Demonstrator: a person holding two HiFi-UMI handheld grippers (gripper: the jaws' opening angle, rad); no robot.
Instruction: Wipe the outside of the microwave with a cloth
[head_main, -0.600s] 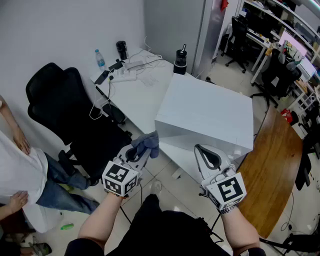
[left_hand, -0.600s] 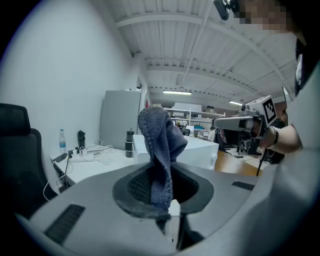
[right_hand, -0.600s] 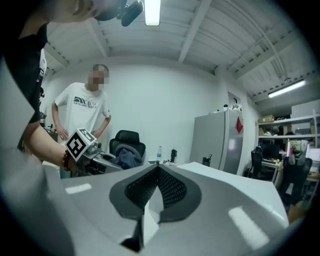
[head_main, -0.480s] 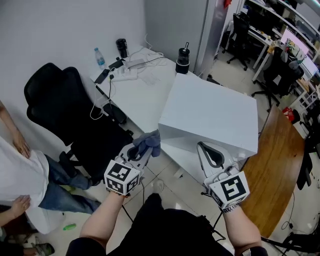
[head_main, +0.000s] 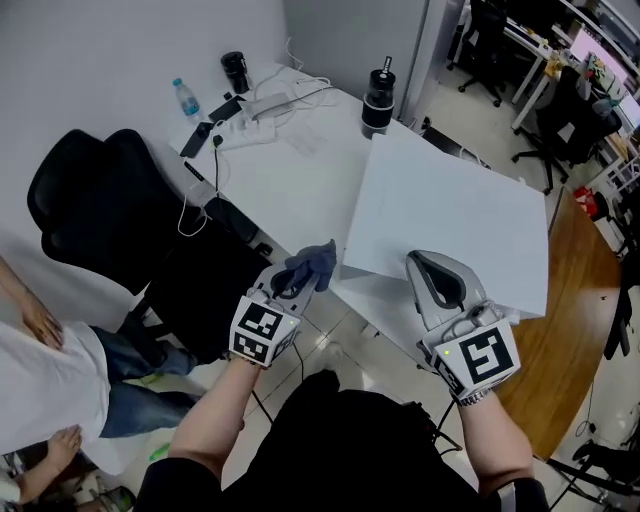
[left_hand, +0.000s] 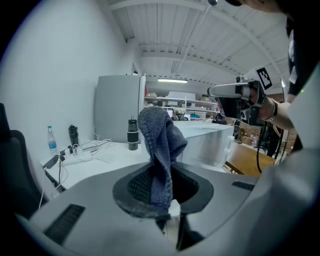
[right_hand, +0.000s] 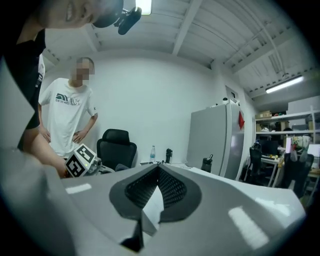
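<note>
Blue-grey cloth pinched in left hand-held gripper; right hand-held gripper pressed together

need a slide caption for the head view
Left gripper holds a grey-blue cloth beside the white microwave; the right gripper, shut and empty, is near its front edge.

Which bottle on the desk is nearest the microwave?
The black flask beside the microwave; the clear water bottle and black cup stand by the wall.
</note>
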